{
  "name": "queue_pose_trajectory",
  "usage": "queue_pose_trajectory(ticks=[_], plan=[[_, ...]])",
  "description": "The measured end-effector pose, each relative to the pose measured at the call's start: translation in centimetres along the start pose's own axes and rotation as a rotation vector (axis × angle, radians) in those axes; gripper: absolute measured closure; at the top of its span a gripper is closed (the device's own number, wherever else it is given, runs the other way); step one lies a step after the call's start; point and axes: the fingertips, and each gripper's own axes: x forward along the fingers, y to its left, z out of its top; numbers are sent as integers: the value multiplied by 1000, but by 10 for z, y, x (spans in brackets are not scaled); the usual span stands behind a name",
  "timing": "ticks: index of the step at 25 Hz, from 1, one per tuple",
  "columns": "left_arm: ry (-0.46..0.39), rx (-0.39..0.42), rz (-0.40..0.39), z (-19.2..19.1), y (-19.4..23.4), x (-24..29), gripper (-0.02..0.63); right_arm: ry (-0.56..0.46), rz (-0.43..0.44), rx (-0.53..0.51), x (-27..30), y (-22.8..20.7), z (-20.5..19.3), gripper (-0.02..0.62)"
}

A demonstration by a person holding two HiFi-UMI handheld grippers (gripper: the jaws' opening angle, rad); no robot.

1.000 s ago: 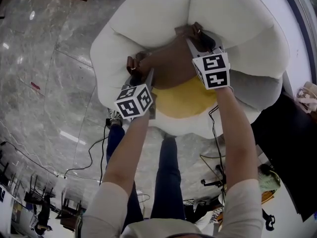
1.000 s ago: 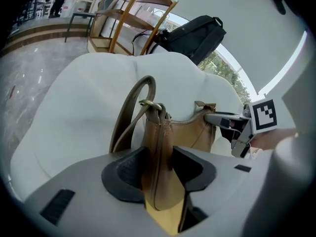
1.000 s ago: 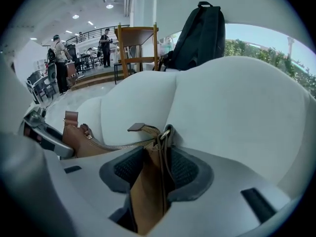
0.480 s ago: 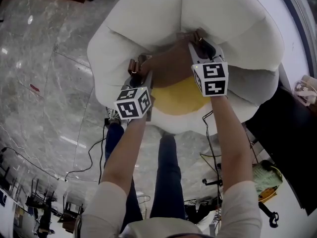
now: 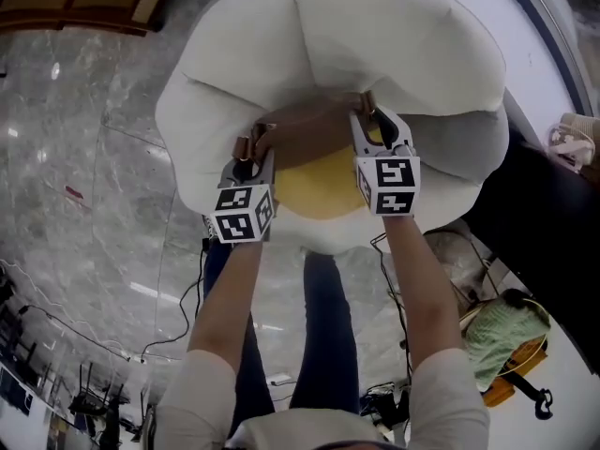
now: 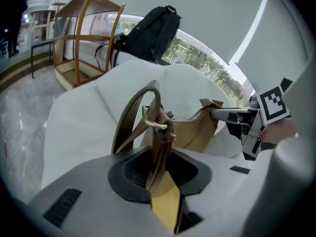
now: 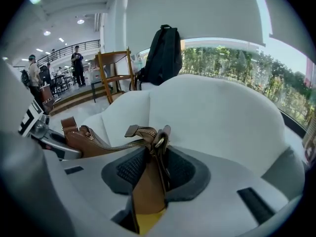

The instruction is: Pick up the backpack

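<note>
Over the seat of a white armchair (image 5: 234, 54), the brown leather bag (image 5: 309, 125) stretches sideways between the two tools, its zipped top edge facing up and the yellow seat cushion (image 5: 319, 186) showing just below it; whether its underside touches that cushion cannot be told. At the bag's left end, the left hand-held gripper (image 5: 251, 153) has just been closing, and its dark pads are clamped on the leather tab beneath a brass ring (image 6: 157, 125), from which a strap loop (image 6: 129, 120) arches up. At the other end, the right hand-held gripper (image 5: 370, 120) has also just been closing and is pinched on the leather end piece where the zip (image 7: 118, 144) stops. From the left gripper view the bag's tan body (image 6: 190, 132) runs across to the right tool, and the right gripper view shows the same span in reverse. Both forearms reach forward from pale sleeves, and the person's legs in dark jeans (image 5: 323, 326) stand just before the chair on a grey marble floor (image 5: 84, 139). Behind the chair's backrest a black backpack (image 7: 165, 53) sits high, beside a wooden frame (image 6: 84, 38). Farther off are people (image 7: 76, 58) near a railing, and trees beyond a long window (image 7: 237, 68).
</note>
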Motion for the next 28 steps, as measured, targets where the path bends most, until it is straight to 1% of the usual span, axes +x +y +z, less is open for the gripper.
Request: queue_pose_trajectory(ticks=[5, 8, 10, 17, 22, 28], plan=[[-34, 153, -20, 36, -21, -37, 497, -75, -47, 90, -57, -3, 20, 451], [-52, 234, -53, 59, -44, -65, 497, -121, -87, 128, -98, -6, 40, 451], [-64, 272, -79, 75, -58, -83, 497, -151, -117, 137, -125, -8, 55, 451], [-92, 315, -119, 114, -98, -133, 497, -218, -184, 153, -194, -13, 102, 450], [-118, 366, -141, 144, -127, -166, 497, -266, -208, 170, -235, -19, 131, 449], [-130, 415, -164, 169, -165, -224, 497, -296, -235, 201, -303, -16, 165, 449]])
